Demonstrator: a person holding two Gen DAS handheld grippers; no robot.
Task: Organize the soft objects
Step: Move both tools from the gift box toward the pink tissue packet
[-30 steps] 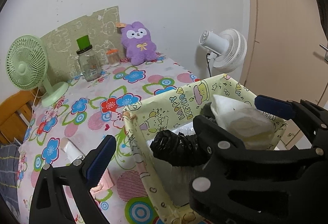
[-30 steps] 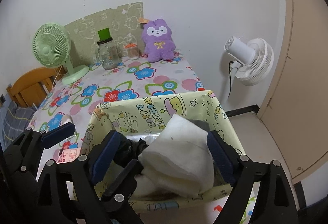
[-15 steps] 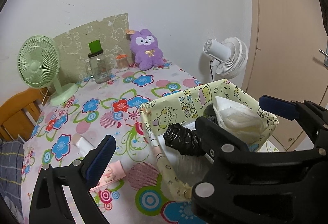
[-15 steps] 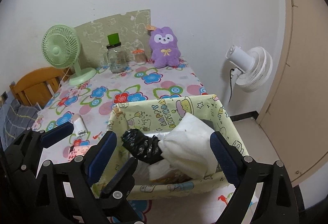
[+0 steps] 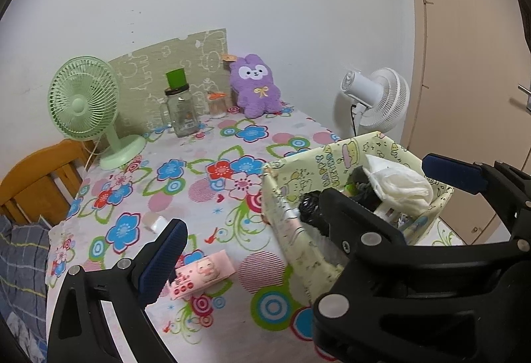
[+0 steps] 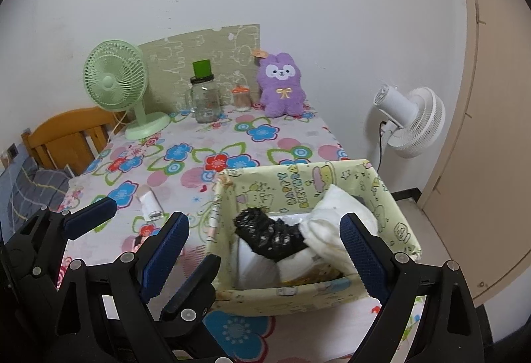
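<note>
Right wrist view: the right gripper (image 6: 265, 250) stands wide and empty, drawn back from the box (image 6: 395, 217) on the table's near right, where the white cloth (image 6: 335, 217) now lies released. The left gripper (image 5: 298, 213), likewise wide and empty, has also pulled back; the purple plush (image 6: 282, 87) at the far edge is probably next.

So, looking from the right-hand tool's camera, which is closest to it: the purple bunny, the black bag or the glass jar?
1. Black bag, in the yellow box just ahead of the right tool.
2. Glass jar, far back, left of centre.
3. Purple bunny, against the wall; only slightly beyond the jar.
</note>
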